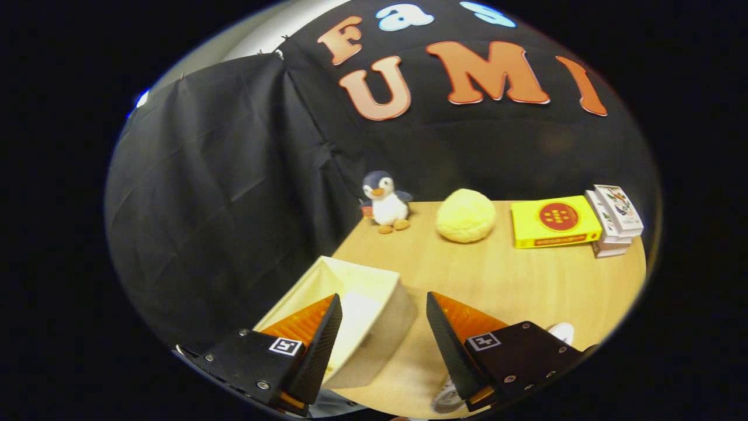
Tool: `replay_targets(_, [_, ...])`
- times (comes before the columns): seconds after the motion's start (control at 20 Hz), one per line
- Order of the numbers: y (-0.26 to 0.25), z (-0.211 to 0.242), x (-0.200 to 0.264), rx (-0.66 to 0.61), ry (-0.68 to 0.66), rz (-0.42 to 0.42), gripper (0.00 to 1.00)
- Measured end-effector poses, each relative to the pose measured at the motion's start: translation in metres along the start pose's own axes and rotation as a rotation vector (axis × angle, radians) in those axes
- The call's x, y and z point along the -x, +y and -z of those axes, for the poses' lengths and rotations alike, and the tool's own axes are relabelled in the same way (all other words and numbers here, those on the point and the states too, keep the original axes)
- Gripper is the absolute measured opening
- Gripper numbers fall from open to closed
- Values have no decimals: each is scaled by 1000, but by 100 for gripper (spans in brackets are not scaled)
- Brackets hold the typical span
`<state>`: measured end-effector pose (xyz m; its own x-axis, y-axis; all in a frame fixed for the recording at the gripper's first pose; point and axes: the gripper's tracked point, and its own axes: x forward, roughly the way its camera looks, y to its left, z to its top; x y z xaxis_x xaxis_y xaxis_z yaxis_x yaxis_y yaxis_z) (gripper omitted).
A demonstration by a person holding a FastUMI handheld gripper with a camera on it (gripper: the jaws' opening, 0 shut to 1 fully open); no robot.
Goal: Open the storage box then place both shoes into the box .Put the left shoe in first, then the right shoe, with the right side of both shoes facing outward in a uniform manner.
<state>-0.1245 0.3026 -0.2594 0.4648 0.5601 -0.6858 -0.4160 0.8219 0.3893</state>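
gripper (383, 307): held wide open, nothing gripped | box (374, 304): open, seen between fingers on table (502, 275) | shoe (450, 397): partly seen under right finger

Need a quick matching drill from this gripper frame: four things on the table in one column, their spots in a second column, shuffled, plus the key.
Things:
1. toy penguin
2. yellow ball
3. yellow box
4. storage box

Places:
A. leaning against a stack of small white boxes
B. just ahead of the open fingers, nearest them
C. at the table's far corner, by the black cloth
D. between the penguin and the yellow box

Pairs: 1-C, 2-D, 3-A, 4-B
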Motion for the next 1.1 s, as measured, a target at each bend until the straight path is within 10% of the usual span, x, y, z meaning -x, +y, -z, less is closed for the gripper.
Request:
replay_targets(0.45, [-110, 153, 35, 22, 223, 206, 79])
replay_targets(0.95, [-133, 212, 18, 69, 285, 245, 66])
replay_targets(1.1, [-142, 212, 0, 17, 238, 276, 46])
